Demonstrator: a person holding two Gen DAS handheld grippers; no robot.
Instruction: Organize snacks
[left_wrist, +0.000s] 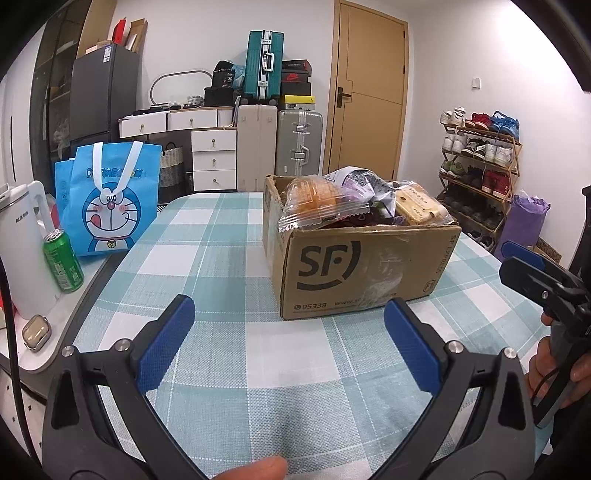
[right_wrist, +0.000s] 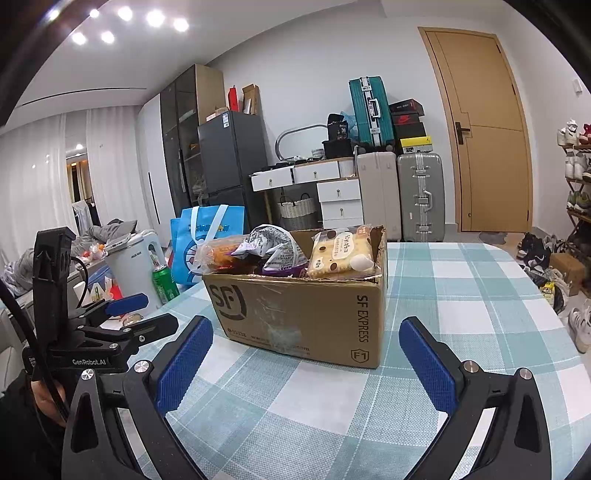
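An open cardboard SF box (left_wrist: 354, 266) stands on the checked tablecloth, also in the right wrist view (right_wrist: 303, 314). It holds several wrapped snacks: an orange bread pack (left_wrist: 314, 203), a purple-white bag (left_wrist: 362, 181) and a yellow biscuit pack (left_wrist: 417, 205), which also shows in the right wrist view (right_wrist: 341, 254). My left gripper (left_wrist: 290, 310) is open and empty, just in front of the box. My right gripper (right_wrist: 306, 334) is open and empty, close to the box's near side. The right gripper also shows at the right edge of the left wrist view (left_wrist: 532, 269).
A blue Doraemon bag (left_wrist: 110, 199), a green can (left_wrist: 62, 260), a white kettle (left_wrist: 22, 251) and an earbud case (left_wrist: 36, 331) stand at the table's left side. Suitcases, drawers and a door are behind. A shoe rack (left_wrist: 480, 173) is at the right.
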